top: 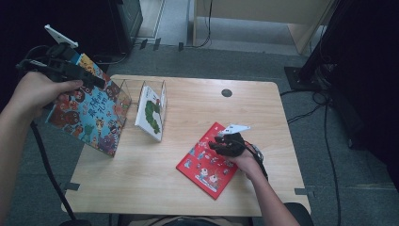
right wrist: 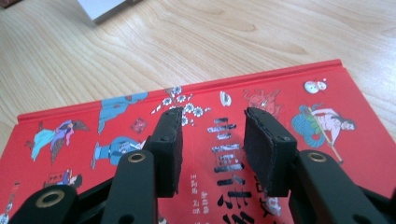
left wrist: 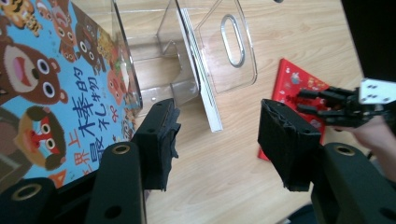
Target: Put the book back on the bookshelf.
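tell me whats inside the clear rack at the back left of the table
Inside the clear rack a white caterpillar book leans in one slot. A blue animal book leans at its left end, hiding that end's base. The slot between looks bare.

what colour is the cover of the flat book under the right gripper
Red, with small cartoon figures; the flat red book shows best in the right gripper view.

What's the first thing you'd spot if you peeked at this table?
The big blue picture book covered in cartoon animals, leaning at the table's left edge against the clear plastic rack. Next, the bright red book lying flat near the front right, with the right claw hovering over it, open. A white book with a green caterpillar stands in the rack.
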A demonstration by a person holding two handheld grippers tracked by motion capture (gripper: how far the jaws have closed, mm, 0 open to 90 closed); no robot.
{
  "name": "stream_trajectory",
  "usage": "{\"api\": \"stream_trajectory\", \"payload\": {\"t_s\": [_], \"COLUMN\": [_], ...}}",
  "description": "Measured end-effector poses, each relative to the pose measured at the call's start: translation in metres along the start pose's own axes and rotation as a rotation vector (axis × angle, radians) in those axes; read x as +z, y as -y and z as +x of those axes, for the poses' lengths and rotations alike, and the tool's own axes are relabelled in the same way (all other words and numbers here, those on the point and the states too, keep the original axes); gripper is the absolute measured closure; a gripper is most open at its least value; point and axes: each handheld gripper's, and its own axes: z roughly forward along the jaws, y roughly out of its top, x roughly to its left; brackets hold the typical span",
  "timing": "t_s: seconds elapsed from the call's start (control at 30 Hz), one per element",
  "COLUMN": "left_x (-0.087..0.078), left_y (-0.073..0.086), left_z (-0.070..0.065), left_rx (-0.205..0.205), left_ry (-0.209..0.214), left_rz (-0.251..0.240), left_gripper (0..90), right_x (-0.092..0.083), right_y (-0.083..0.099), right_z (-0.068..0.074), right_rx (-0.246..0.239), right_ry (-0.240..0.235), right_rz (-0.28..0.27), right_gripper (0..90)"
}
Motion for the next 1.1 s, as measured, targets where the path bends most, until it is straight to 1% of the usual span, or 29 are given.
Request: {"api": "stream_trajectory", "payload": {"t_s": [0.03, 0.07, 0.17, 0.23, 0.3, 0.37, 0.47, 0.53, 0.6, 0.67, 0.77, 0.8, 0.93, 1.0, 1.1], "left_x": [0.003, 0.006, 0.015, 0.021, 0.027, 0.033, 0.039, 0.043, 0.048, 0.054, 0.062, 0.065, 0.073, 0.078, 0.086], "left_y": [0.001, 0.003, 0.008, 0.012, 0.016, 0.020, 0.026, 0.030, 0.035, 0.040, 0.046, 0.048, 0.055, 0.058, 0.063], "left_z": [-0.002, -0.003, -0.005, -0.007, -0.009, -0.011, -0.014, -0.014, -0.016, -0.018, -0.022, -0.025, -0.030, -0.032, -0.034], "left_rx": [0.022, 0.033, 0.029, 0.019, 0.020, 0.024, 0.025, 0.028, 0.029, 0.037, 0.047, 0.053, 0.072, 0.071, 0.075], "left_ry": [0.012, 0.024, 0.038, 0.043, 0.062, 0.054, 0.064, 0.104, 0.123, 0.121, 0.101, 0.101, 0.109, 0.123, 0.127], "left_rz": [0.002, 0.002, -0.001, -0.003, -0.003, -0.003, -0.008, -0.023, -0.033, -0.025, -0.014, -0.017, -0.016, -0.024, -0.027], "left_gripper": [46.6, 46.5, 46.4, 46.2, 45.9, 45.8, 45.1, 44.8, 44.9, 44.9, 44.6, 44.5, 44.2, 43.9, 43.9], "right_x": [0.000, 0.000, 0.001, 0.002, 0.002, 0.002, 0.003, 0.002, 0.002, 0.002, 0.001, 0.001, 0.002, 0.002, 0.003], "right_y": [-0.001, -0.002, -0.004, -0.005, -0.005, -0.006, -0.007, -0.007, -0.007, -0.008, -0.008, -0.008, -0.008, -0.007, -0.007], "right_z": [-0.001, -0.001, -0.002, -0.002, -0.002, -0.002, -0.002, -0.002, -0.002, -0.002, -0.003, -0.002, -0.002, -0.001, 0.000], "right_rx": [0.003, 0.005, 0.019, 0.012, 0.004, 0.001, 0.001, -0.002, 0.000, 0.001, -0.002, -0.001, -0.019, -0.027, -0.036], "right_ry": [-0.001, -0.002, -0.014, -0.013, -0.010, -0.010, -0.009, -0.008, -0.005, -0.003, -0.004, -0.005, -0.011, -0.014, -0.017], "right_rz": [0.002, 0.003, 0.012, 0.019, 0.016, 0.011, 0.011, 0.009, 0.009, 0.009, 0.011, 0.011, 0.014, 0.017, 0.023], "right_gripper": [57.6, 57.7, 57.5, 57.2, 57.3, 57.3, 57.3, 57.1, 56.3, 56.2, 56.2, 56.3, 56.9, 57.3, 58.1]}}
